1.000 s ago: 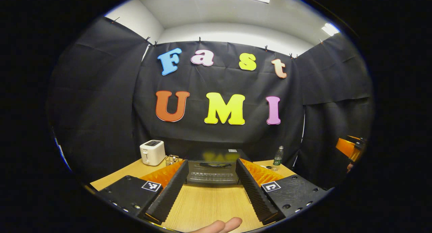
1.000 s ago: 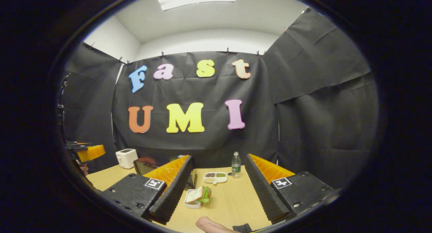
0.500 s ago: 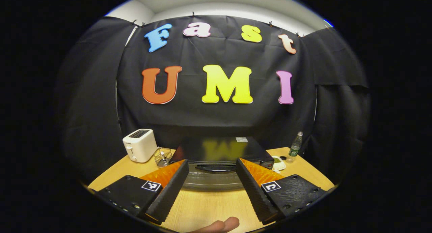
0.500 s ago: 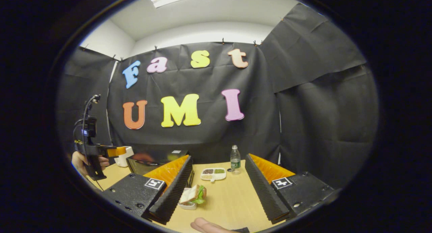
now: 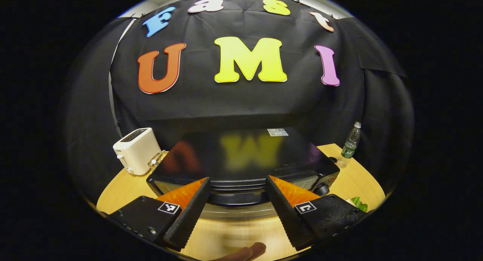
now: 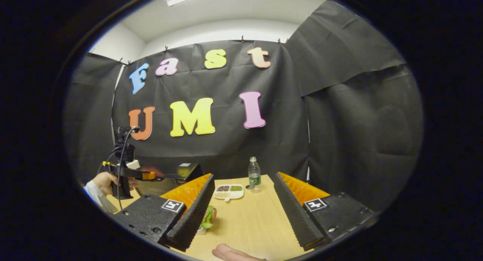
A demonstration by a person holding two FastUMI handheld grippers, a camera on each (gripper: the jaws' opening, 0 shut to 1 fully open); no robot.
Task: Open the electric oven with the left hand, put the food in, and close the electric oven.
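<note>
Wooden table [image 5: 234, 236] carries the black glossy-topped electric oven [image 5: 241, 159], dead ahead of the left tool [image 5: 237, 198]. The oven's dark bar handle [image 5: 237, 199] runs crosswise, level between the tips; contact probably not made yet, hard to tell. Left tool spread wide, holding nothing. Right tool [image 6: 244, 204] also wide open, empty. Food, a sandwich with green lettuce [image 6: 208, 217], sits on the table just beside its left finger.
</note>
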